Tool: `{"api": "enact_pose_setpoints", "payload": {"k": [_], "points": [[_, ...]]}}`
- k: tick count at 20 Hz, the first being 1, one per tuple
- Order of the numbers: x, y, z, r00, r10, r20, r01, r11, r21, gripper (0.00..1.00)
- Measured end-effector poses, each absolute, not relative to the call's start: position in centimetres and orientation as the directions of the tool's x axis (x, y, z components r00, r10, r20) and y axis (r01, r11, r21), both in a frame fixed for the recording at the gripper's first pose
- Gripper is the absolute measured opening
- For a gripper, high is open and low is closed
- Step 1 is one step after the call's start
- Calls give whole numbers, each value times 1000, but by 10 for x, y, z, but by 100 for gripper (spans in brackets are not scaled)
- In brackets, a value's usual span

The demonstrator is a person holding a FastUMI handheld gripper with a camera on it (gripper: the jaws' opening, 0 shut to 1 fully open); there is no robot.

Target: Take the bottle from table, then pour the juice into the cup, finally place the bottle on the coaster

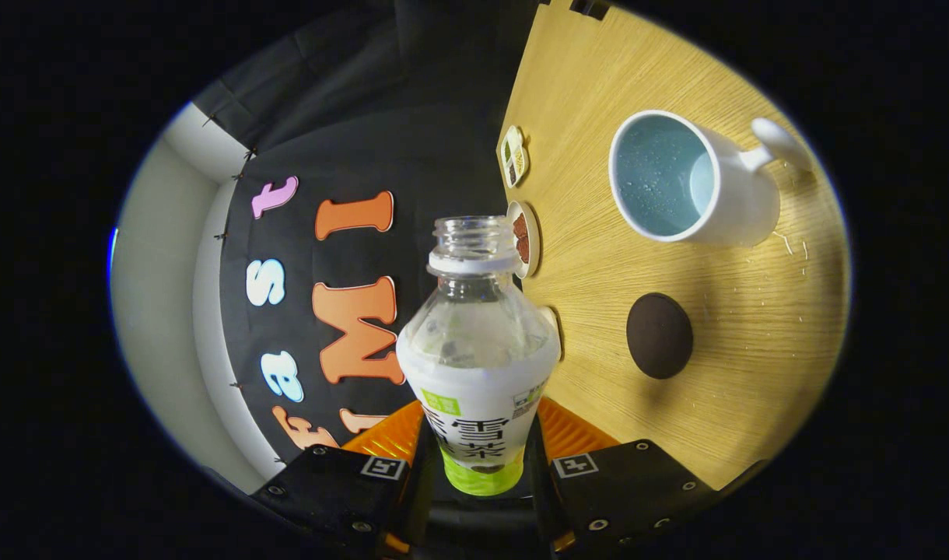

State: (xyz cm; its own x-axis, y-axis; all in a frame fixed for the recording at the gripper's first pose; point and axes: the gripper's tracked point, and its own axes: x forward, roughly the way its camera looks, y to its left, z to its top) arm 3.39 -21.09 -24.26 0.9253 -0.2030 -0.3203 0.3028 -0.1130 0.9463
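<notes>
My gripper (478, 435) is shut on a clear plastic bottle (478, 342) with a white and green label; both fingers press on its lower body. The bottle has no cap and its open neck points ahead, away from the fingers. The whole view is rolled, so the wooden table (754, 342) stands to the right of the bottle. On it a white mug (696, 187) with a pale blue inside sits beyond and right of the bottle's mouth, handle turned away. A dark round coaster (660, 335) lies on the wood nearer the fingers than the mug.
Three small round dishes line the table's edge beside the bottle neck: one (513, 155) farthest, one (524, 238) with a brown filling, one (553, 323) mostly hidden behind the bottle. Small droplets glisten on the wood near the mug.
</notes>
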Motion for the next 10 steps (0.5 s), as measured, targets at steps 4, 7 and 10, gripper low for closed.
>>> {"api": "enact_pose_setpoints", "payload": {"k": [4,7,10], "points": [[35,-213,-244,923,-206,-324,299,-146,943,54],[34,-217,-243,924,-206,-323,293,-163,942,54],[34,-217,-245,923,-202,-329,297,-171,939,54]]}}
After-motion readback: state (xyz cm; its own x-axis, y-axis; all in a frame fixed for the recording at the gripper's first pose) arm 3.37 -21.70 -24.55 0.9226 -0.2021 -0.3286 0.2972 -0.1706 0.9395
